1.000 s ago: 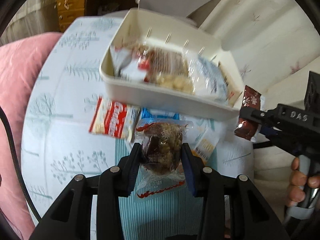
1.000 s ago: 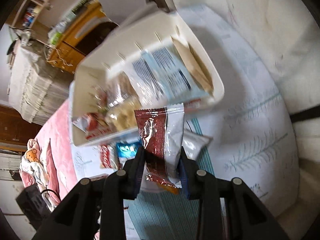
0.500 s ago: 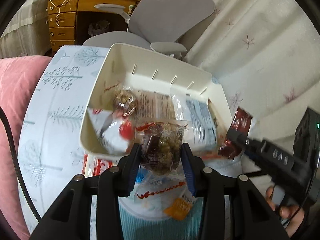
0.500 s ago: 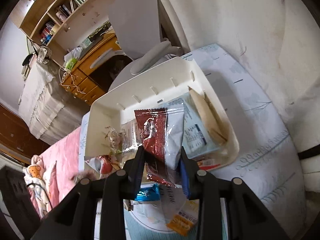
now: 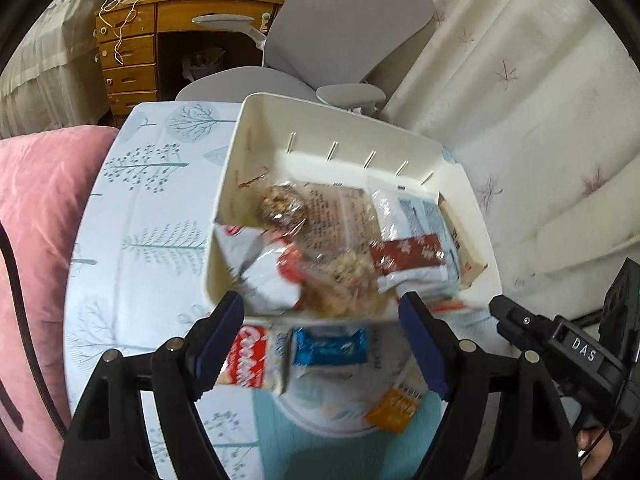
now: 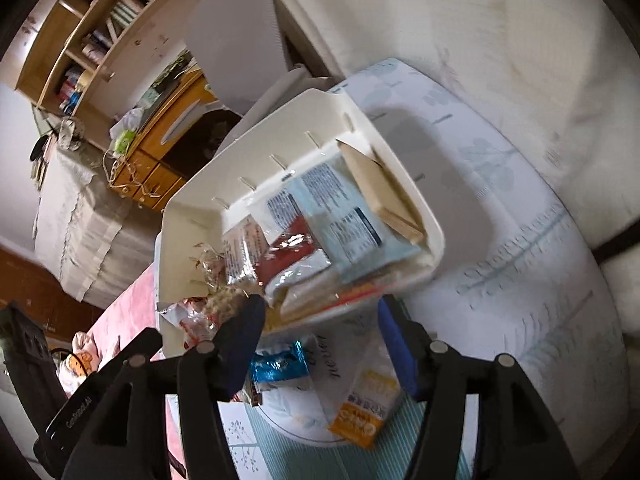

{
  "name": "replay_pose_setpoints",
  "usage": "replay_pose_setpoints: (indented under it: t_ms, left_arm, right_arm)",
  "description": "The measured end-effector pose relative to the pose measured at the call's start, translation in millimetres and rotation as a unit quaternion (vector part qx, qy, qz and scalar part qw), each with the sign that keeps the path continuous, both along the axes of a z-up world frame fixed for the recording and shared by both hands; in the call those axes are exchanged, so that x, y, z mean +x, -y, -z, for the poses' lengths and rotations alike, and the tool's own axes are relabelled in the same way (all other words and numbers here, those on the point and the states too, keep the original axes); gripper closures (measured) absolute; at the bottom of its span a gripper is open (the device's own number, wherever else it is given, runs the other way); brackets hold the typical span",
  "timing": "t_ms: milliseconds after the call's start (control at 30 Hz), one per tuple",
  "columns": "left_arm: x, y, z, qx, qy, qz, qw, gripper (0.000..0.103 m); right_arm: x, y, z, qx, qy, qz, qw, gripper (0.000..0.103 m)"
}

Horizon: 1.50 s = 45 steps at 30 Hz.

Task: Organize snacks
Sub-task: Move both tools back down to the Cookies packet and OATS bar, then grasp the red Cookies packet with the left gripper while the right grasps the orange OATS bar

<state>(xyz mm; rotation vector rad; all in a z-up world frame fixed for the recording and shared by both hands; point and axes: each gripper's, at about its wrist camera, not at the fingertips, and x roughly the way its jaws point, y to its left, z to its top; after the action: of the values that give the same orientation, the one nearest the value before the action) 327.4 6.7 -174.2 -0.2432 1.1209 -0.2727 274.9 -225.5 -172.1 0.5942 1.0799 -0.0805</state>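
1. My left gripper (image 5: 320, 320) stands with its jaws wide apart and nothing between them; they have just been opening; the clear-wrapped nut cake (image 5: 348, 280) lies blurred at the near edge of the white bin (image 5: 340, 128), mid-frame in the left view.
2. My right gripper (image 6: 320, 320) is likewise parted and empty, jaws just opened; the dark red packet (image 5: 408, 254) rests on the pale blue packets, right of centre in the bin.
3. Still outside the bin, on the tree-print cloth (image 5: 160, 208) at the lower middle of the left view: a red and white packet (image 5: 250, 358), a blue packet (image 5: 330, 346), an orange packet (image 5: 396, 410).
4. Handling, my judgement: all are light, thin film pouches; soft, crinkly and likely slippery; contents probably brittle, so squeeze gently.
5. Where to hold: pinch across the short width near a sealed end or a raised edge; a flat-lying pouch gives the pads little to bite.
6. The blue packet sits just under the bin's near wall; the approach is tight there.
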Motion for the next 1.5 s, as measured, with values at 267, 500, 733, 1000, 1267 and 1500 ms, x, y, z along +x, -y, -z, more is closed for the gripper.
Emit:
replay_pose_setpoints:
  t_ms: [267, 500, 733, 1000, 1267, 1500]
  left_arm:
    - [-21.8, -21.1, 12.7, 0.03, -0.029, 0.043, 0.9982, 0.022]
    - [-26.3, -27.3, 45.9, 0.043, -0.05, 0.076, 0.9949, 0.022]
    - [-19.1, -18.9, 94.9, 0.057, -0.067, 0.103, 0.9907, 0.022]
    - [-12.5, -11.1, 125.9, 0.071, -0.039, 0.13, 0.9882, 0.022]
    - [-17.8, 0.2, 129.3, 0.108, 0.017, 0.156, 0.9816, 0.022]
    - [-24.7, 3.1, 129.0, 0.124, 0.04, 0.153, 0.9797, 0.027]
  right_arm:
    - [-36.1, -14.7, 6.6, -0.016, -0.02, 0.046, 0.999, 0.041]
    - [-59.3, -38.8, 19.2, -0.063, -0.031, 0.065, 0.995, 0.041]
    - [-78.7, -61.7, 52.4, -0.135, -0.047, 0.073, 0.987, 0.039]
    - [-86.6, -77.3, 87.3, -0.196, -0.04, 0.067, 0.977, 0.039]
    - [-77.5, -91.0, 95.8, -0.233, -0.017, 0.052, 0.971, 0.039]
    - [-70.3, -97.7, 106.0, -0.247, -0.036, 0.046, 0.967, 0.039]
